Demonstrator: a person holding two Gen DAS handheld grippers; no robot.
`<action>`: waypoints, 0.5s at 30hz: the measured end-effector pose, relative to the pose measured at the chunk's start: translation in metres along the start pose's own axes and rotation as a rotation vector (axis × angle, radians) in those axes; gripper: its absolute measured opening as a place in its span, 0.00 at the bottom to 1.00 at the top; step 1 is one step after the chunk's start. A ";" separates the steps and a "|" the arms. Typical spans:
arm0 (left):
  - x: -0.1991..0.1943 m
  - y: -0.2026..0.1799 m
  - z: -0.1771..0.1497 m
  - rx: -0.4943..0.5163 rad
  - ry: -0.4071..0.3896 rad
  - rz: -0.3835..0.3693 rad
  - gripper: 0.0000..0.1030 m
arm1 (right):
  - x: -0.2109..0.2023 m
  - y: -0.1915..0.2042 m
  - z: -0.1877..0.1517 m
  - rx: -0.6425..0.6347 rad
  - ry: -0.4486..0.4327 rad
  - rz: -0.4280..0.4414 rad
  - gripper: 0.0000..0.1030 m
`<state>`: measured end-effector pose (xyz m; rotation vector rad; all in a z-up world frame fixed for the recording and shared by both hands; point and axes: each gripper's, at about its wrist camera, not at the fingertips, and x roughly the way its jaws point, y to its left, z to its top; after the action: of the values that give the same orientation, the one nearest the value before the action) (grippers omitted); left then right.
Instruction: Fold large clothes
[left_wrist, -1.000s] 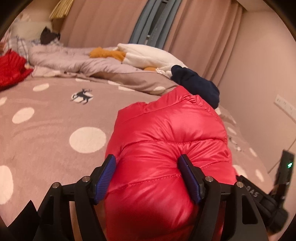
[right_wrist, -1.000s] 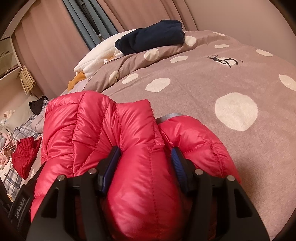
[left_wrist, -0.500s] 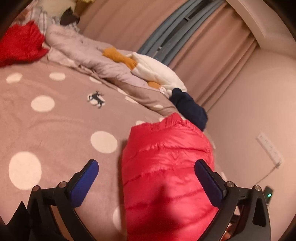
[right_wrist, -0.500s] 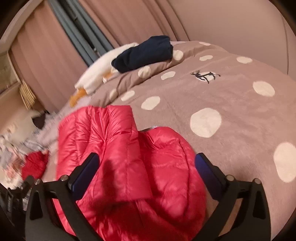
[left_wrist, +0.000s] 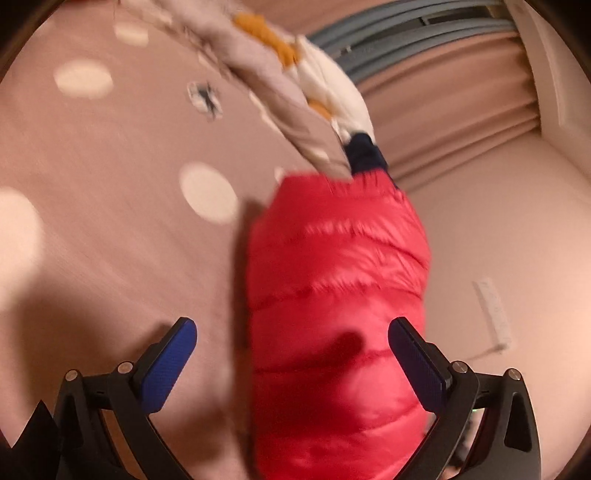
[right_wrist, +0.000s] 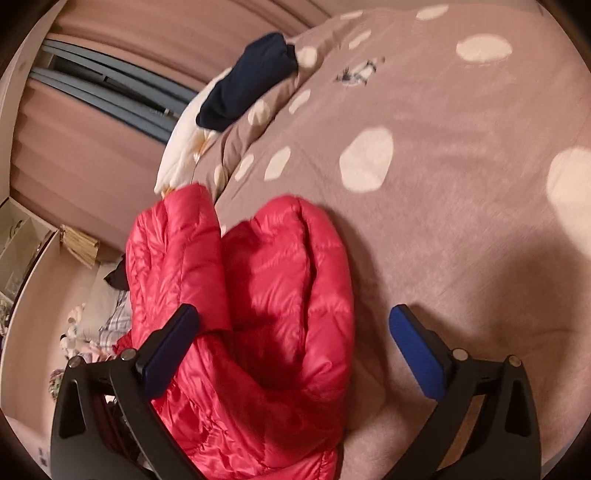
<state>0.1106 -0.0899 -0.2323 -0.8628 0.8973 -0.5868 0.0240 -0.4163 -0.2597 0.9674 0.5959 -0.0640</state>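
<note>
A red puffer jacket (left_wrist: 336, 295) lies folded in a long bundle on the brown polka-dot bedspread (left_wrist: 110, 184). My left gripper (left_wrist: 291, 354) is open and empty, raised above the near end of the jacket. In the right wrist view the jacket (right_wrist: 258, 314) lies bunched with a fold down its middle. My right gripper (right_wrist: 295, 339) is open and empty above it, its jaws wide apart. Both views are tilted and blurred.
A folded dark navy garment (right_wrist: 247, 81) and a white cushion (right_wrist: 184, 155) lie at the far side of the bed by the pink curtains (left_wrist: 443, 103). A crumpled grey quilt (left_wrist: 266, 85) lies beyond. A wall socket strip (left_wrist: 493, 314) is on the right wall.
Both grippers were shut on the red jacket a second ago, then opened and let it go. Both have since lifted and tilted away while the jacket stays on the bed.
</note>
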 end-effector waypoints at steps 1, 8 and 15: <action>0.005 0.003 0.000 -0.012 0.020 -0.020 0.99 | 0.004 -0.003 -0.001 0.024 0.023 0.031 1.00; 0.057 0.003 -0.003 -0.040 0.224 -0.163 0.99 | 0.042 0.005 -0.015 0.089 0.150 0.251 1.00; 0.066 -0.002 -0.005 -0.011 0.169 -0.105 0.86 | 0.065 0.017 -0.026 0.032 0.174 0.305 0.66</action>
<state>0.1402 -0.1425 -0.2605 -0.8839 1.0128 -0.7550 0.0727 -0.3726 -0.2906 1.0925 0.6010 0.2854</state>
